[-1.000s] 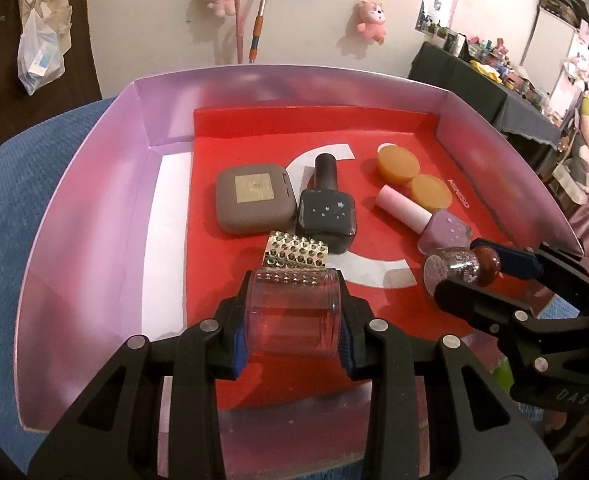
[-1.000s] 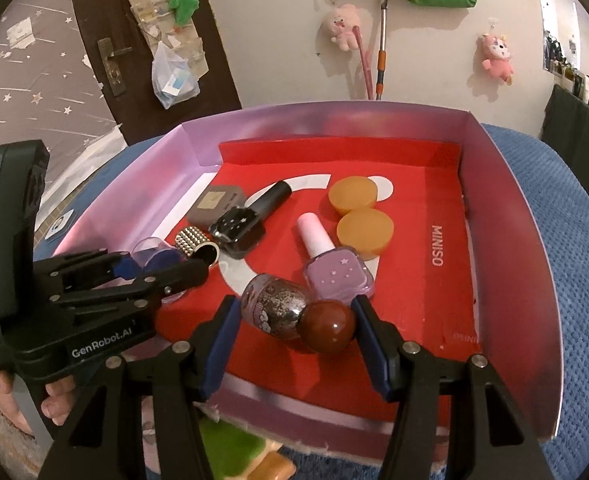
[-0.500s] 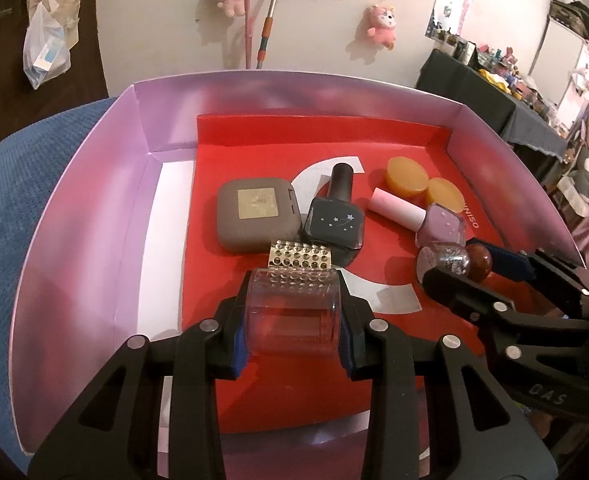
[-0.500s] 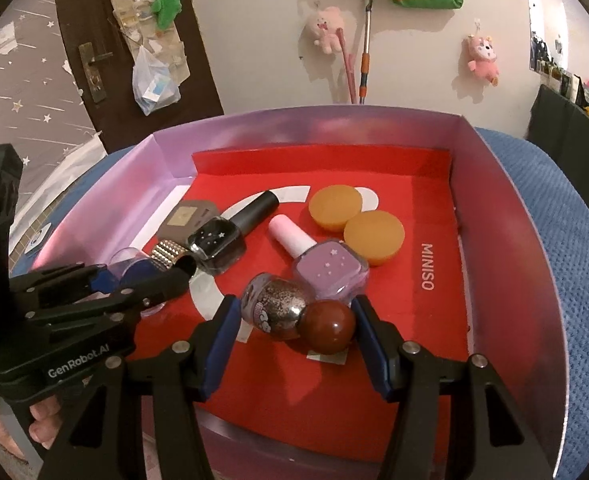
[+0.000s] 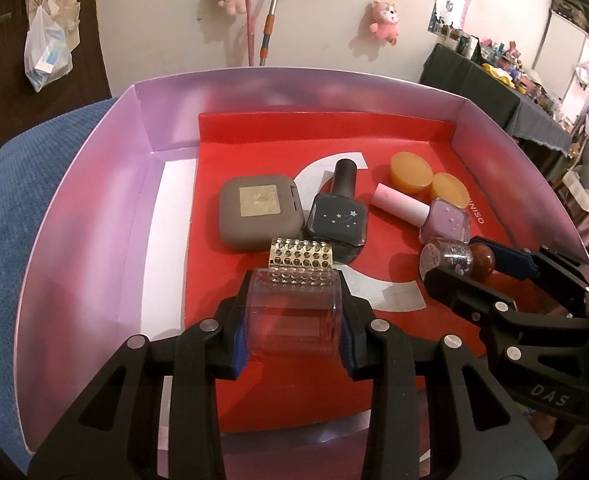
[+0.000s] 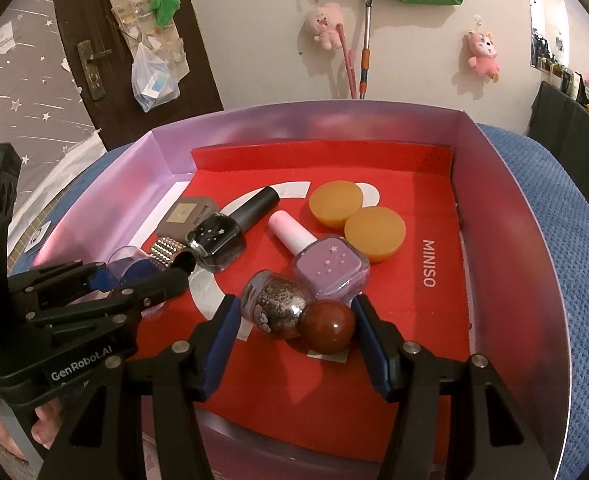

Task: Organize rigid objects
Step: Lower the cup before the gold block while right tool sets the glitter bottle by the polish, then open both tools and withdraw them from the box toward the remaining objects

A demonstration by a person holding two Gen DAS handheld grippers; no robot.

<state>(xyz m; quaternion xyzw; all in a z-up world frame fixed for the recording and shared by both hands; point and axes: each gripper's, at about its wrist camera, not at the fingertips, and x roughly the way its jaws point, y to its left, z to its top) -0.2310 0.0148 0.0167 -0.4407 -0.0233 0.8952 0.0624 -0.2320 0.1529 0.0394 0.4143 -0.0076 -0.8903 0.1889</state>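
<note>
Left hand-held gripper (image 5: 292, 322) is clamped on the clear bottle (image 5: 293, 307) over the box (image 5: 94, 216) floor at 6 o'clock. Right hand-held gripper (image 6: 296, 330) looks loose around the glitter bottle (image 6: 284, 306), so I'd lower both flat before letting go.

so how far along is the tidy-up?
Done: a compact, a dark polish bottle, a lilac polish bottle and two orange discs lie in the box.

In hand: the left gripper clamps a clear studded bottle; the right gripper brackets a glitter bottle, contact unclear.

Left: set both down. Nothing else waiting is visible.
</note>
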